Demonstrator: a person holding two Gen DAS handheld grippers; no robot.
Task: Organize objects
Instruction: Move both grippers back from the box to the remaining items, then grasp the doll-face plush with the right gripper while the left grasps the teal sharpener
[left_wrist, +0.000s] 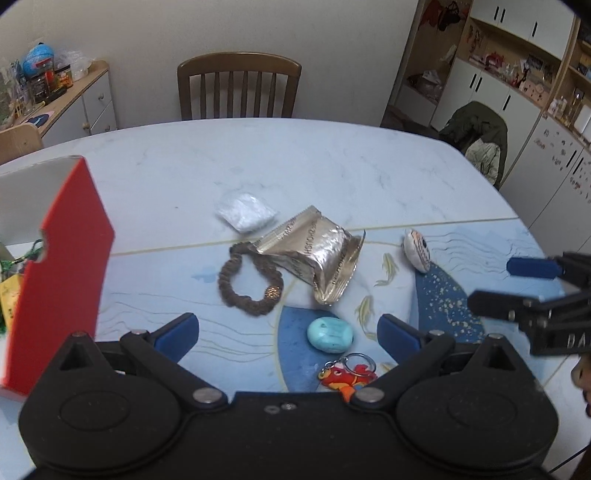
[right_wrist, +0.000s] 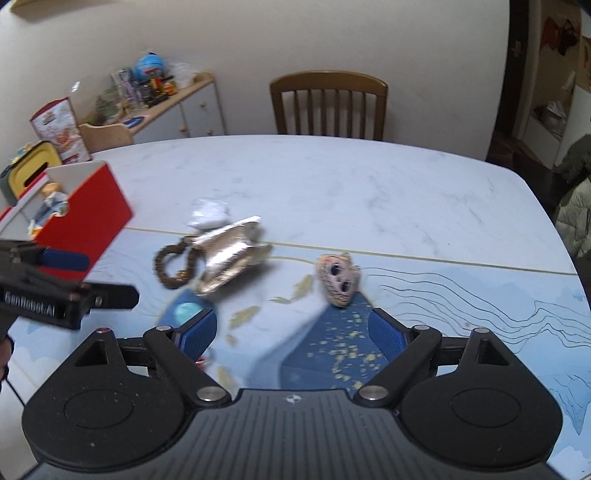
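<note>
**A:** Question for whoever's watching: which hand goes first? Left tool (left_wrist: 288, 328) is spread wide with nothing in it, and the turquoise stone (left_wrist: 330, 334) sits on the table (left_wrist: 332, 155) right between its fingertips, slightly right of centre.

**B:** Left, then. Right tool (right_wrist: 291, 332) is wide open and empty too, but its nearest thing, the little striped plush (right_wrist: 338, 279), lies further ahead of its fingers (just right of centre).

**A:** And the drop-off?

**B:** Red box (left_wrist: 62, 266) stands close on the left tool's left side, so that hand is nearer both. Stone's long axis runs roughly across the gap, so I'd guess a small wrist turn helps.
</note>
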